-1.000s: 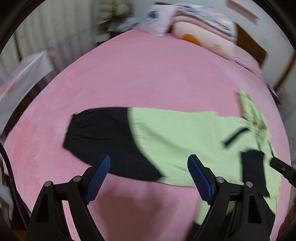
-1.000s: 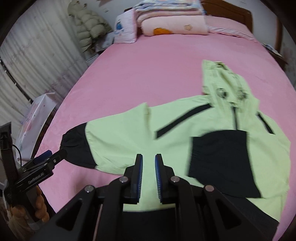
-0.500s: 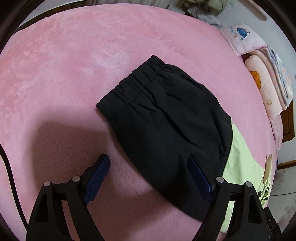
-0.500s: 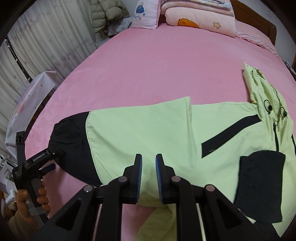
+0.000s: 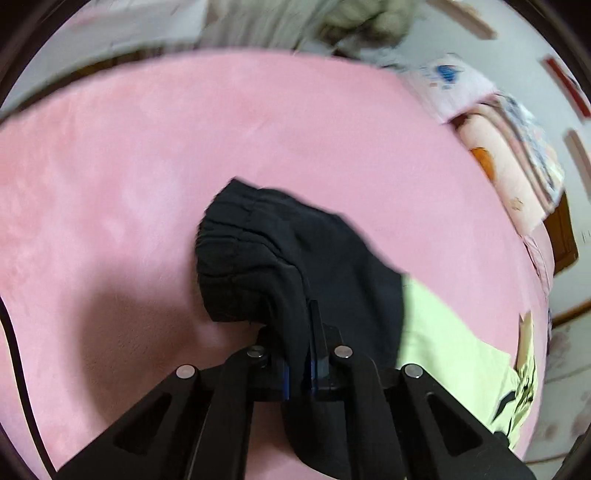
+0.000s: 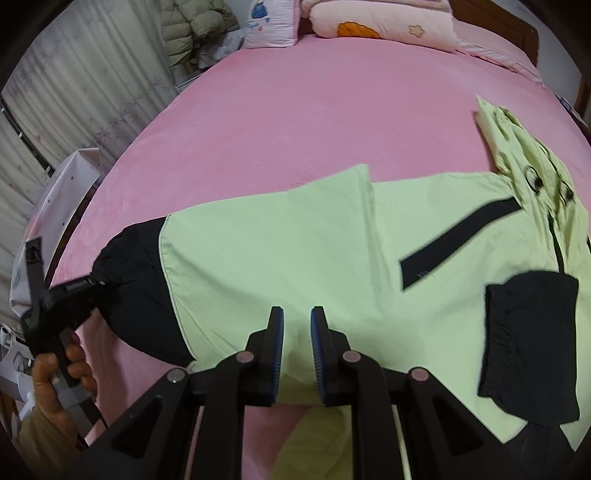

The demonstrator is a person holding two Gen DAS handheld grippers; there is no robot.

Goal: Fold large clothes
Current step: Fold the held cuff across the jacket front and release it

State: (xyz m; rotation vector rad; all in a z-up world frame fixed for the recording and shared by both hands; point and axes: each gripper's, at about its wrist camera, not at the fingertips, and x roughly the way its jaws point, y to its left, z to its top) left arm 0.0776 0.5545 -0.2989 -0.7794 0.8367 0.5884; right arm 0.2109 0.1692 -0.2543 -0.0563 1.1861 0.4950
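Observation:
A light green hooded jacket (image 6: 295,251) with black cuffs lies spread on the pink bed (image 6: 295,110). Its left sleeve stretches out to the left and ends in a black cuff (image 6: 136,280). My left gripper (image 5: 299,354) is shut on that black cuff (image 5: 280,266), bunching the cloth between the pads; it also shows at the left of the right wrist view (image 6: 79,288). My right gripper (image 6: 296,343) hovers above the jacket's lower edge, its jaws narrowly parted with nothing between them. The other black cuff (image 6: 532,339) lies folded over the jacket's front.
Pillows and a folded pink quilt (image 6: 384,26) sit at the head of the bed. A puffy coat (image 6: 195,29) and curtains stand at the far left. A white bag (image 6: 62,184) stands beside the bed's left edge.
My left gripper has closed from wide open onto the black sleeve cuff. The right gripper has stayed over the jacket's lower edge, barely parted.

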